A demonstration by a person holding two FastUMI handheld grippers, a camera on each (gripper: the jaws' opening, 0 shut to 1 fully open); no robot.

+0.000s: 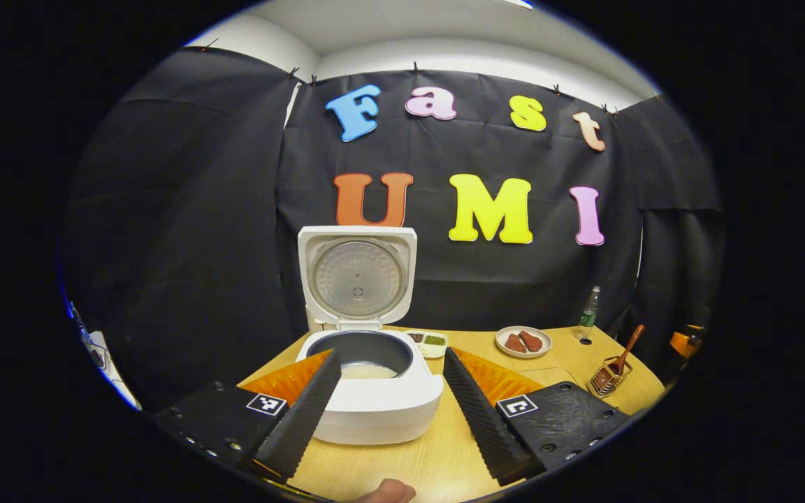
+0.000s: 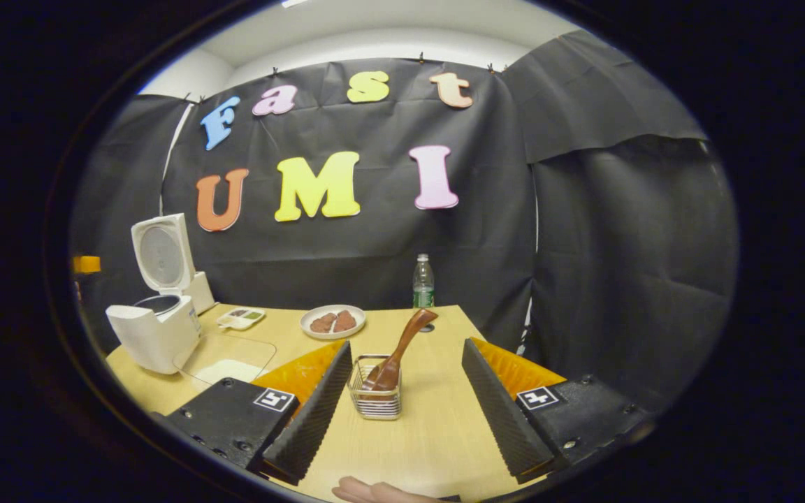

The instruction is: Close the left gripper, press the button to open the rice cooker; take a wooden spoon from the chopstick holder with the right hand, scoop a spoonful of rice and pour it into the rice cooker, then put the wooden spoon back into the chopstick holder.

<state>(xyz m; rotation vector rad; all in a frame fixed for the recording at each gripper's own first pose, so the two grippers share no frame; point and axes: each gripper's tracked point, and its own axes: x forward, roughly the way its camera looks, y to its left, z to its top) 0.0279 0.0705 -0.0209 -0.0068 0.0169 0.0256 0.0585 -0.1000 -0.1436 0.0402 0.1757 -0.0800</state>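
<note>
The white rice cooker [image 1: 374, 398] stands with its lid [image 1: 357, 276] raised upright, and pale rice shows in its dark inner pot [image 1: 367, 353]. My left gripper [image 1: 392, 402] is open, its fingers on either side of the cooker's front, apart from it. In the right gripper view the cooker [image 2: 154, 328] stands at the far left. A brown wooden spoon [image 2: 399, 349] leans in the wire chopstick holder [image 2: 375, 395], handle tilted to the upper right. My right gripper [image 2: 402, 412] is open, with the holder between and just ahead of its fingers. Holder and spoon [image 1: 619, 363] also sit at the table's right.
A clear shallow tray of rice [image 2: 228, 363] lies by the cooker. A plate with brown pieces [image 2: 332, 321], a small divided dish [image 2: 240, 318] and a plastic bottle [image 2: 423, 283] stand at the back of the wooden table [image 2: 437, 426]. A fingertip [image 1: 388, 492] shows at the bottom.
</note>
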